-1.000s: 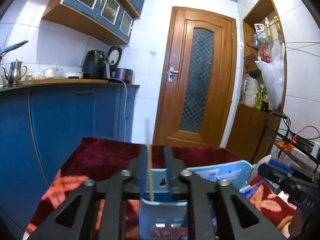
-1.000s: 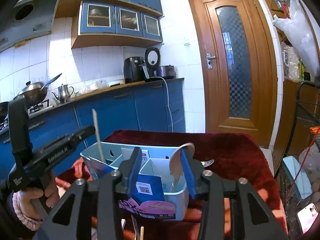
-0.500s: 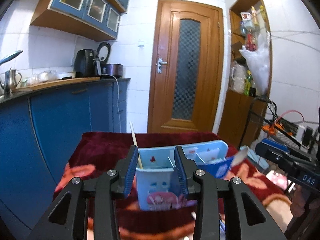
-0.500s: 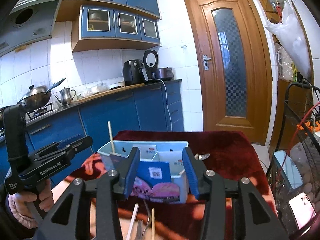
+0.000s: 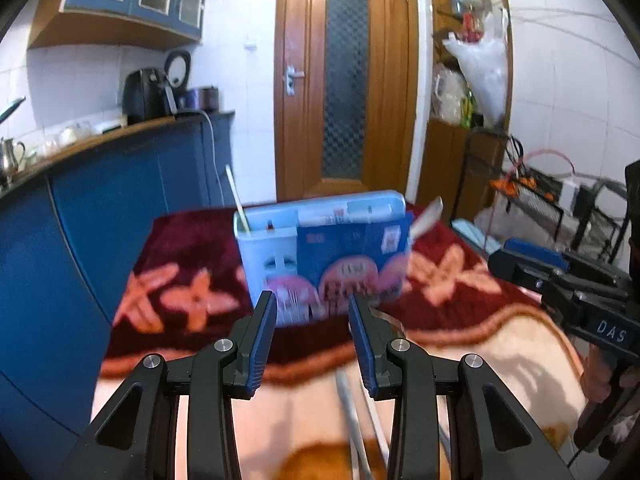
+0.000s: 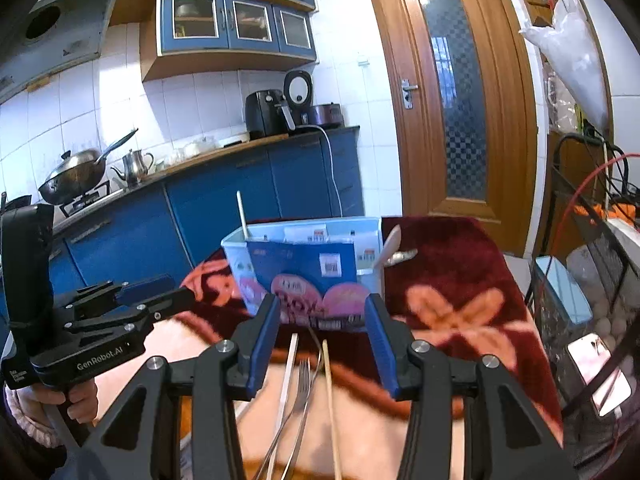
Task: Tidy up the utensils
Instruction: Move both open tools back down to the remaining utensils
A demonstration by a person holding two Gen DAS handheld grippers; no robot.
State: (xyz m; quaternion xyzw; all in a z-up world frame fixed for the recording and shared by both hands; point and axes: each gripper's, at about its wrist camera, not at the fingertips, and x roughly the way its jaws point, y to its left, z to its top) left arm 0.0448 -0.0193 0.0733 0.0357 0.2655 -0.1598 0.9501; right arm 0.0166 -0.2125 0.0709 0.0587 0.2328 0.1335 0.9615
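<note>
Left black two-finger gripper (image 5: 312,322): blue ribbed pads, silver screws, white "GenRobot.AI" lettering | right black two-finger gripper (image 6: 322,326): same build (body marked "DAS") | pink knitted cuff (image 6: 24,420)

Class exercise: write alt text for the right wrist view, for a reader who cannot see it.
The open right gripper hovers above a metal fork, a wooden chopstick and a pale chopstick lying on the floral blanket. Just beyond stands a light blue plastic utensil caddy holding an upright chopstick and a spoon. The empty left gripper waits at left.
</note>
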